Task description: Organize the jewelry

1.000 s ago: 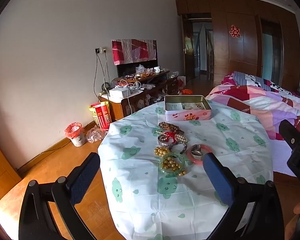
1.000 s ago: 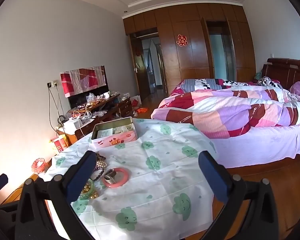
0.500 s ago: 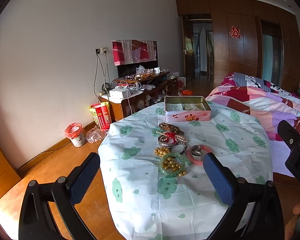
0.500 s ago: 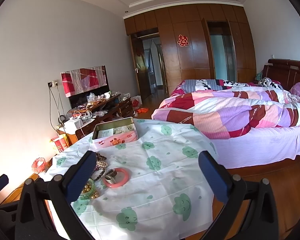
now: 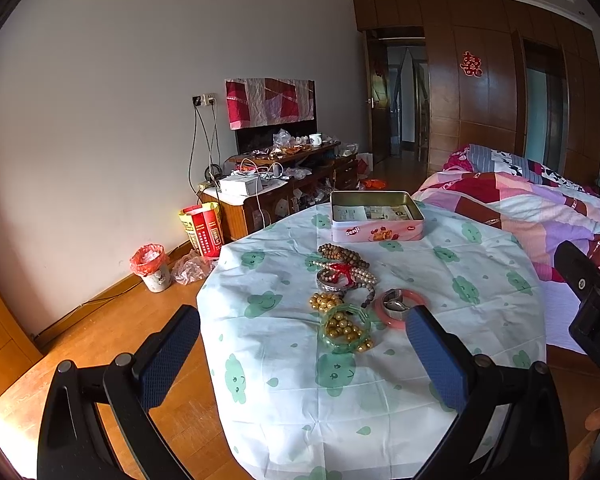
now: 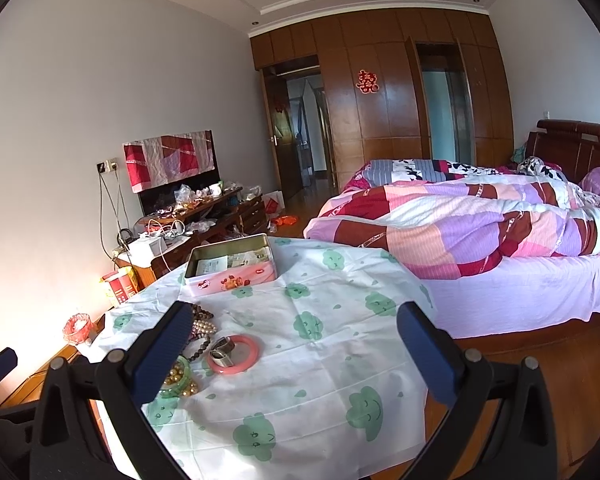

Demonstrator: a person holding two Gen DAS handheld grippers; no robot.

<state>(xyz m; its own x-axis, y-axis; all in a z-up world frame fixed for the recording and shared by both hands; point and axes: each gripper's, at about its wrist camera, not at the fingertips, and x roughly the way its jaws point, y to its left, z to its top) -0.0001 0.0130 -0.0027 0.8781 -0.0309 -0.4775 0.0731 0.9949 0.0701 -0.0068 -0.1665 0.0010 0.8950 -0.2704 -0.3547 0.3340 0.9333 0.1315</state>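
Table [image 5: 480, 272] and jewelry [image 5: 344, 280] unchanged; both claws remain spread, empty.

Table cloth [image 5: 480, 280]: white, green smiling-cloud print. Tin [image 5: 377, 233]: pink sides, biscuit pictures. Bangles: one coral pink [image 5: 400, 308], one translucent green [image 5: 344, 330] around gold beads [image 5: 342, 325]. Brown bead strand [image 5: 342, 254]. Bed quilt [image 6: 480, 216]: pink, purple, maroon patches. Tool pads [image 5: 436, 360]: dark blue.
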